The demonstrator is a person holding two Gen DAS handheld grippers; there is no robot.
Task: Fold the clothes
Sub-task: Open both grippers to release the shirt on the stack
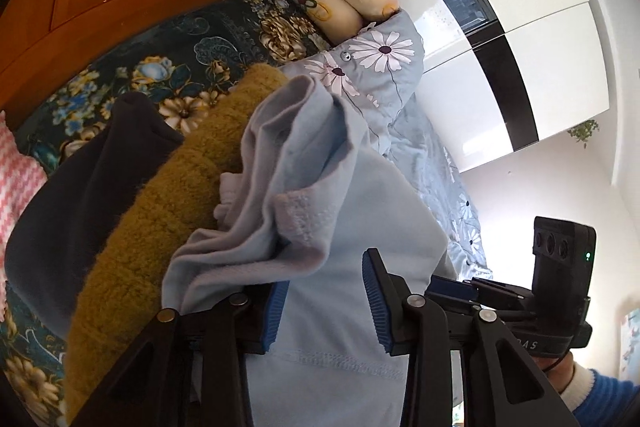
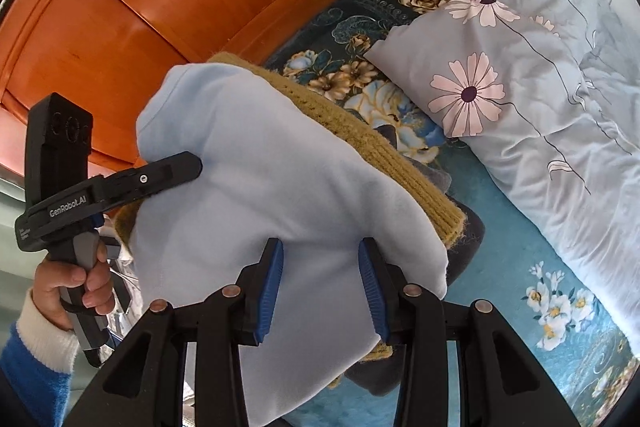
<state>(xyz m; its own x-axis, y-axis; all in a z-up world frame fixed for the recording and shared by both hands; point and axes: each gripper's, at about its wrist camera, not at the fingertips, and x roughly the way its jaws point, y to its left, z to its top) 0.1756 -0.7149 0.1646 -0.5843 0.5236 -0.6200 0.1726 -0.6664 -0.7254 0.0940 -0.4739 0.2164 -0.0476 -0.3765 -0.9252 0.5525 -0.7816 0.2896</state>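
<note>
Two hand-held grippers, left [image 1: 324,301] and right [image 2: 320,291], both released, flanked our pale-blue garment [image 2: 260,187] at frame centre; unclamped, we judged its stack might topple.

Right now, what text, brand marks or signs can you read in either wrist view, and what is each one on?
"GenRobot.AI": white lettering on the black body of the left tool, seen from the right wrist view.
"...AS": the end of a partly hidden word on the body of the right tool, seen from the left wrist view.
Small white label below the "GenRobot.AI" mark: too small to read.
The light blue garment and the bedding show no lettering.
</note>
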